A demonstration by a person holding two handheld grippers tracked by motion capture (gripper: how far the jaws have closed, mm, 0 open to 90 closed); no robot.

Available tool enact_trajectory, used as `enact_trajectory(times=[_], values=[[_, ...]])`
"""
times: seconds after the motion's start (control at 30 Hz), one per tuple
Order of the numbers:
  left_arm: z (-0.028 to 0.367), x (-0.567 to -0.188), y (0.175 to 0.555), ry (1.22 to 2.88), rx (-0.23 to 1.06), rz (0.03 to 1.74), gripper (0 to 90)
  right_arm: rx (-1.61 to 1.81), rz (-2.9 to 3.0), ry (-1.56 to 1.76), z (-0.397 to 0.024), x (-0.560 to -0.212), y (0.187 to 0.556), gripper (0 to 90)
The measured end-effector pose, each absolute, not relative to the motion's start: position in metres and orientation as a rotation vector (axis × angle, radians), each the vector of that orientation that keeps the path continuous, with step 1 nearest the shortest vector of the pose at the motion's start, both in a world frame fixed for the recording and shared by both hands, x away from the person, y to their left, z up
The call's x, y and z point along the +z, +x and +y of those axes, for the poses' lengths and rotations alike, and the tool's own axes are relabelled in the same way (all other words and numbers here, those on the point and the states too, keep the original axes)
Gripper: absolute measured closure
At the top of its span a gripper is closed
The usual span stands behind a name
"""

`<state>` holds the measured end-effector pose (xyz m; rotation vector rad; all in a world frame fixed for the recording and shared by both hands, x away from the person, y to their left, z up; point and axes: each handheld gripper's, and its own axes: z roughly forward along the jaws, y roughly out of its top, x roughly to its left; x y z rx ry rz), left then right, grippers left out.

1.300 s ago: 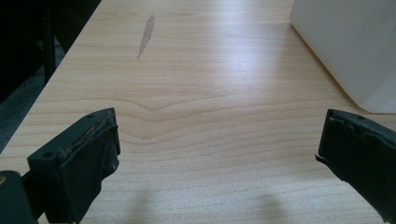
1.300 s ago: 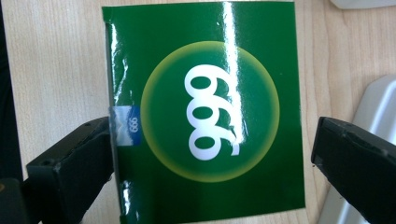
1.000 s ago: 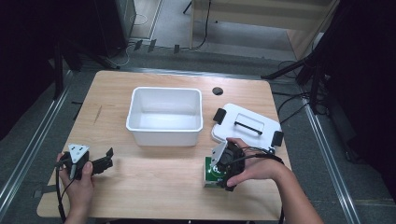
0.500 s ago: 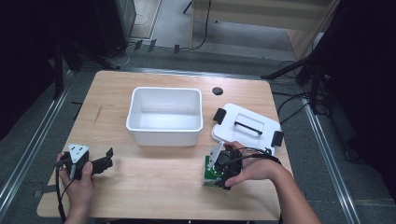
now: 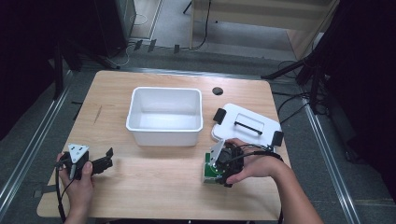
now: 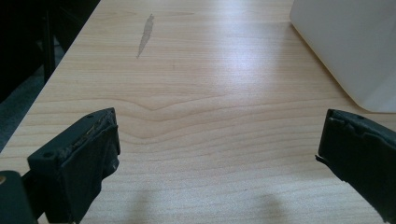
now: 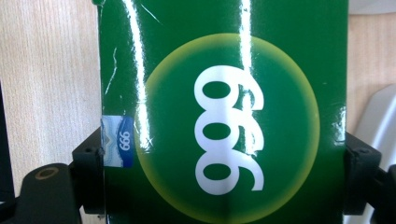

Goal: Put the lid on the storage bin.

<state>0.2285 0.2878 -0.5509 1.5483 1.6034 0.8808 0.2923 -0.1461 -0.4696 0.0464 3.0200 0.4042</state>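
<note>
A green box point(image 5: 208, 174) printed with a white "999" in a yellow circle point(image 7: 224, 70) lies on the wooden table, near the front right. My right gripper point(image 5: 214, 169) comes down on it from above. Its jaws have just been closing, and the black pads point(image 7: 91, 158) now press the box's two long sides. My left gripper point(image 5: 105, 161) rests at the front left in the person's hand. Its jaws stand wide open point(image 6: 219, 140) over bare wood, with nothing between them.
An open white bin point(image 5: 163, 136) stands mid-table, and its corner point(image 6: 345, 42) shows ahead of the left gripper. The bin's white lid point(image 5: 247, 122), with black handle and clips, lies just behind the right hand. A small black hole point(image 5: 217, 91) sits near the far edge.
The right hand has settled slightly onto the green box, which stays where it was. The left hand and its gripper have not moved.
</note>
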Motion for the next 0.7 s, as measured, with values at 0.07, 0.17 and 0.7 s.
enact_trajectory(times=[0.07, 0.17, 0.7], values=[[0.288, -0.551, 0.228, 1.546, 0.883, 1.604, 0.0, 0.412, 3.014, 0.05, -0.147, -0.466, 0.293, 16.0], [0.288, -0.551, 0.228, 1.547, 0.886, 1.605, 0.0, 0.413, 3.009, 0.057, -0.149, -0.463, 0.293, 16.1], [0.287, -0.551, 0.228, 1.544, 0.89, 1.606, 0.0, 0.424, 2.985, 0.089, -0.157, -0.44, 0.302, 16.2]])
